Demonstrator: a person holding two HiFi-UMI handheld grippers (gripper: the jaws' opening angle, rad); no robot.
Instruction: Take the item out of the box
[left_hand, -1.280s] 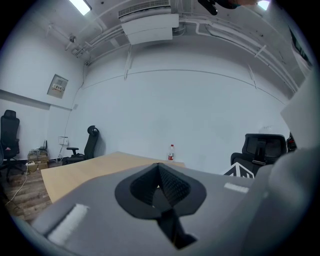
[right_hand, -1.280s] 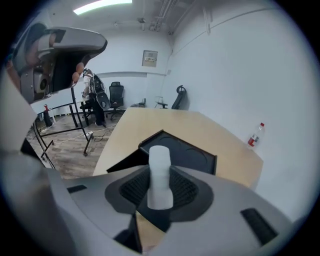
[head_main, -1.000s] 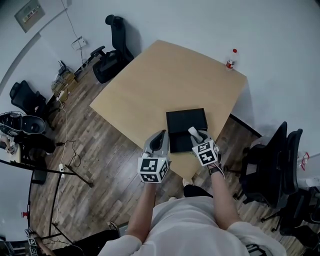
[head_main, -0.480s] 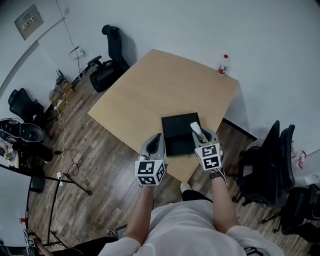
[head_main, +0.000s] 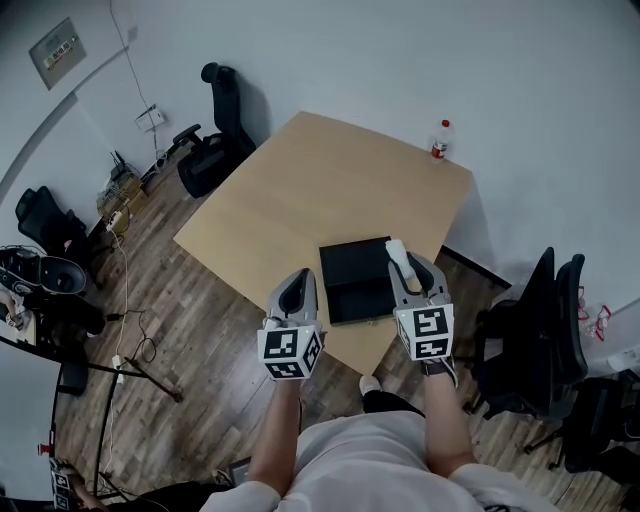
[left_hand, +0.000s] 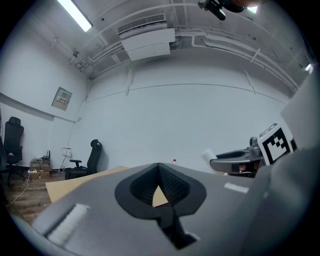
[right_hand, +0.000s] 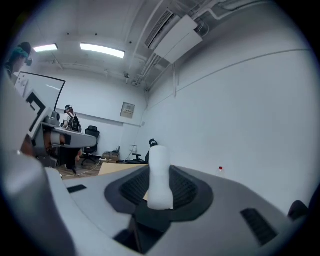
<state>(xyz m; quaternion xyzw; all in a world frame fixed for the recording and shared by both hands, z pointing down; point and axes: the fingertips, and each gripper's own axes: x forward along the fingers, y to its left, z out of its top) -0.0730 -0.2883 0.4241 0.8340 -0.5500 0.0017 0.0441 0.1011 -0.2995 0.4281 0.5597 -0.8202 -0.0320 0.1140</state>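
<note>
- The right hand-held gripper (head_main: 403, 264) is closed on a white item (head_main: 396, 249), a small rounded piece that stands upright between its pads (right_hand: 182, 190), with its top clear above them.
- In the head view, the white item hangs in the air over the right end of the black box (head_main: 343, 262), lifted out of it.
- The black box lies open on the table (head_main: 310, 190), close to the near corner.
- The left hand-held gripper (head_main: 298, 287) has its jaws closed together with nothing between them; only a small gap shows behind the tips.
- It hovers at the table's near edge, just left of the black box and not touching it.
- A bottle (head_main: 438, 139) with a red cap stands at the table's far right corner, well apart from the box.
</note>
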